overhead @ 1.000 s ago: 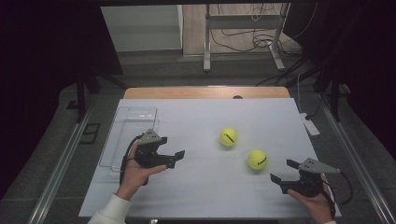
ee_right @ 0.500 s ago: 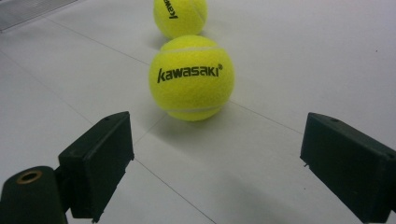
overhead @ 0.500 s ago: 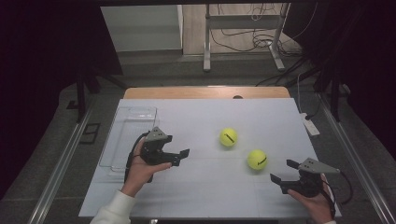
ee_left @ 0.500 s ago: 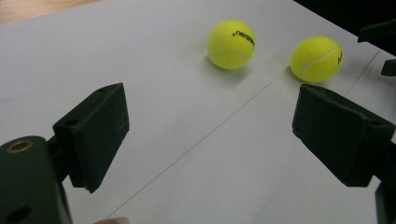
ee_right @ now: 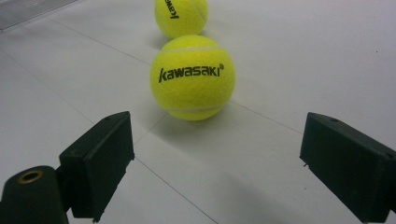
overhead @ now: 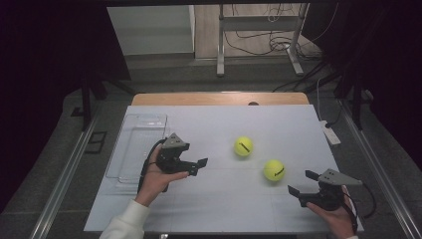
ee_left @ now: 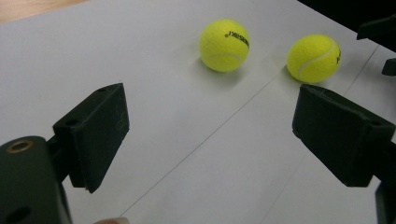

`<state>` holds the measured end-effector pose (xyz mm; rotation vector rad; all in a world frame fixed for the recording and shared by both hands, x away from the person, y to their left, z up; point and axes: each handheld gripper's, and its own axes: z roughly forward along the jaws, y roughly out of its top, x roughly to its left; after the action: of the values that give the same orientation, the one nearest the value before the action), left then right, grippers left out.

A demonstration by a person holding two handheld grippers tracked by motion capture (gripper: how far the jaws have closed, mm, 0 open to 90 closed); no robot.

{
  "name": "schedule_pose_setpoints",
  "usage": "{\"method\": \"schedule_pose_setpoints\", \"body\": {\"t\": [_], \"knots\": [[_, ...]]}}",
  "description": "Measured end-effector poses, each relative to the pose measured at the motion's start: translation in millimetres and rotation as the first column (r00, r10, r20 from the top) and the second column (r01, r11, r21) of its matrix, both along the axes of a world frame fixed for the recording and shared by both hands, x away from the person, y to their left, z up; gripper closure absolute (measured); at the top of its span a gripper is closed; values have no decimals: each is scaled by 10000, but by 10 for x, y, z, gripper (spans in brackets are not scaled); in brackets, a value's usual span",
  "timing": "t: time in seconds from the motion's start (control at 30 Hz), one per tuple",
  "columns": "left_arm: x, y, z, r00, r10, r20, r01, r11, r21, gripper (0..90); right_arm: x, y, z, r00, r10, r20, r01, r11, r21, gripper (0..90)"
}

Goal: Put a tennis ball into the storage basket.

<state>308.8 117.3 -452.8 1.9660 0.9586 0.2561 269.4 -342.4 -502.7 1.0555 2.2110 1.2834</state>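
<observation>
Two yellow tennis balls lie on the white table. The farther ball [overhead: 243, 146] sits near the middle, and the nearer ball [overhead: 273, 170] is to its right and closer to me. My left gripper [overhead: 198, 166] is open and empty, left of both balls, pointing at them. In the left gripper view both balls [ee_left: 224, 45] [ee_left: 313, 58] lie ahead of its wide-apart jaws [ee_left: 210, 135]. My right gripper [overhead: 302, 182] is open and empty, just right of the nearer ball. In the right gripper view, the Kawasaki-marked ball [ee_right: 192, 78] lies a short way ahead of the jaws [ee_right: 215, 168], with the other ball [ee_right: 181, 16] behind it.
A clear plastic tray [overhead: 137, 144] lies on the table's left side, just behind my left hand. A white power strip [overhead: 330, 132] hangs at the right edge. The wooden table edge [overhead: 219, 98] runs along the back, with cables and metal legs on the floor beyond.
My left gripper has moved right and slightly forward, away from the tray and closer to the balls. The right gripper and both balls have stayed put.
</observation>
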Motion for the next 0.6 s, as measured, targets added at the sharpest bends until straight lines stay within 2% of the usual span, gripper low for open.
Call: {"method": "schedule_pose_setpoints", "body": {"t": [0.3, 0.4, 0.6], "knots": [[73, -138, 29, 9998, -203, 68, 203, 9998, 41, 117, -1, 5, -3, 10000, 9, -21, -9, 10000, 11, 96], [83, -156, 25, 9998, -199, 16, 199, 9995, 253, 117, -4, 4, 1, 10000, 20, 3, -20, 10000, 23, 96], [104, -182, 40, 9995, -278, 158, 276, 9995, 137, 117, -8, -14, -2, 10000, -5, 2, 5, 10000, 26, 96]]}}
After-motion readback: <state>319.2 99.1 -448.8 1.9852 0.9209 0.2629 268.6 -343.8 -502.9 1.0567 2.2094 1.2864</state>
